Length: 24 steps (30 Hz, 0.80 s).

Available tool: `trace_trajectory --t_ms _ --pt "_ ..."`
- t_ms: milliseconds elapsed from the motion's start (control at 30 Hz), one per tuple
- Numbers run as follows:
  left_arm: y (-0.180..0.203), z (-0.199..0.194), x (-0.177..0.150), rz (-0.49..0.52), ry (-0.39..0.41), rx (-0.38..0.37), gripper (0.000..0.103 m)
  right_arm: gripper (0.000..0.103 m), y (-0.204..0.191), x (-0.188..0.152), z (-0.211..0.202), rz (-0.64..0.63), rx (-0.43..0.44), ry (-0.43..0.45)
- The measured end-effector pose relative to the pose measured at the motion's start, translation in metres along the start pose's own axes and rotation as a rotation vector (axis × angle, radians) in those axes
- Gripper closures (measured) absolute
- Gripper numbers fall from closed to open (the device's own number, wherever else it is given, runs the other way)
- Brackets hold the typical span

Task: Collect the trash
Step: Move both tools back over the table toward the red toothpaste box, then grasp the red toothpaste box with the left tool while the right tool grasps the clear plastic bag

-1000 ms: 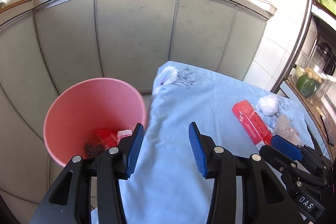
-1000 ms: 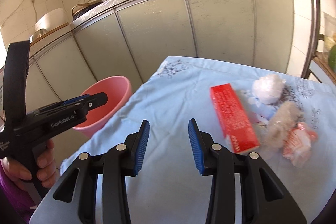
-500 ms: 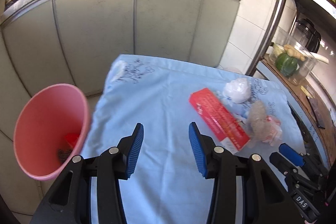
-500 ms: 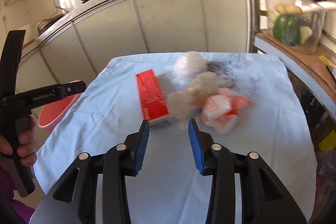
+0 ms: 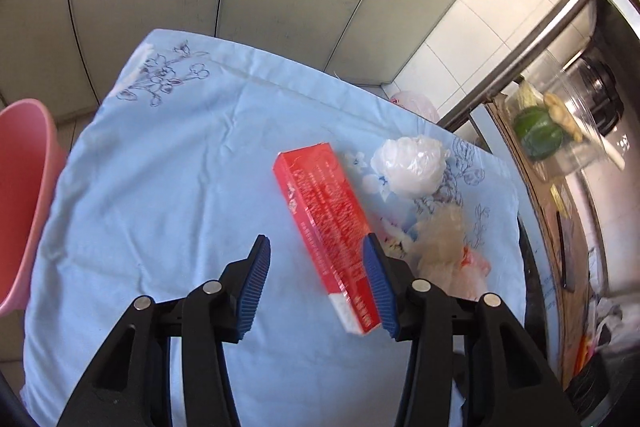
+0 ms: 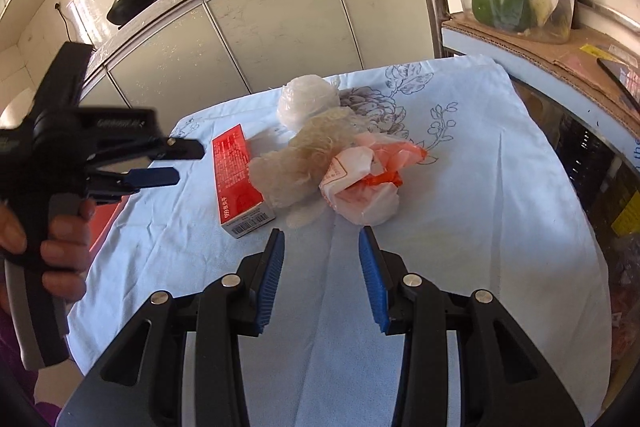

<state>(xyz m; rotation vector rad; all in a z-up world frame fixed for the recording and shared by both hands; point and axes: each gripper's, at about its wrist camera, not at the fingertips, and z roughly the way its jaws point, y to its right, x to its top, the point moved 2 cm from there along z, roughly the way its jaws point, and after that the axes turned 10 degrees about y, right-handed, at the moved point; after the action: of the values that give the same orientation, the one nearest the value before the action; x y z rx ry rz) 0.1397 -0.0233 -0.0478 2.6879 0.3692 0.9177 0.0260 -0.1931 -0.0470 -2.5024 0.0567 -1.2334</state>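
Left wrist view puts your empty, wide-open left gripper (image 5: 316, 281) at the red box (image 5: 326, 231) mid-cloth, so straddle and close; right gripper (image 6: 322, 277) gapes empty.

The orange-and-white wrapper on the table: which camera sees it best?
The right wrist view: the crumpled orange-and-white wrapper lies in full sight just ahead of the open right gripper. In the left wrist view only a blurred scrap peeks out behind that gripper's finger.
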Motion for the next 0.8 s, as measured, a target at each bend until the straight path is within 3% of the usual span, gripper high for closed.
trace_trajectory --t_ms 300,667,800 --pt "0.015 0.047 0.004 -0.058 -0.125 0.107 0.049 0.064 0.022 -0.003 0.002 0.160 0.052 -0.010" --pt "0.037 0.061 -0.007 0.055 -0.097 0.182 0.048 0.064 0.022 -0.002 -0.001 0.169 0.066 0.009" --pt "0.031 0.055 -0.011 0.089 -0.067 0.160 0.059 0.064 0.022 -0.001 -0.001 0.168 0.061 0.010"
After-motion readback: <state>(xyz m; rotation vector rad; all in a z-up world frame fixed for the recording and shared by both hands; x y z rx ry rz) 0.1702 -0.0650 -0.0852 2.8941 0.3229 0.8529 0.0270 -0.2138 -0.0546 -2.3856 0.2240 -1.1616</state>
